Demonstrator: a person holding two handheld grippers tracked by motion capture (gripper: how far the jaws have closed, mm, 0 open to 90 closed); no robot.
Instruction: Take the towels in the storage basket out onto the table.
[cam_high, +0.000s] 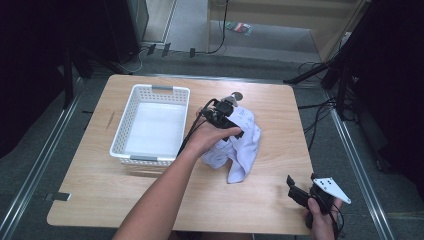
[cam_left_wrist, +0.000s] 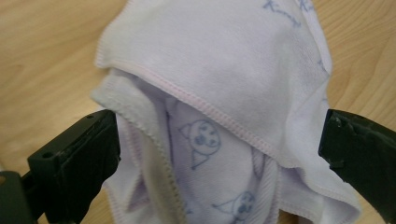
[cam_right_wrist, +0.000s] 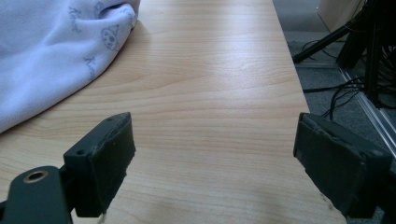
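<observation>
Item: white cloth (cam_high: 239, 142), crumpled on the tabletop (cam_high: 150, 195) just right of the basket (cam_high: 150, 125). We hold the left gripper (cam_left_wrist: 219, 144) over it, fingers (cam_left_wrist: 74, 158) spread wide astride the folds, likely for a pinch. Right gripper (cam_right_wrist: 212, 163) open, parked near the edge. Blue cartoon faces; script print unreadable.

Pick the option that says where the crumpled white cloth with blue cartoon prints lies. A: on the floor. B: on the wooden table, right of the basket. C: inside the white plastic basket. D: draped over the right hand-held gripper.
B: the high view shows the crumpled white cloth on the wooden table, just right of the white plastic basket.
</observation>
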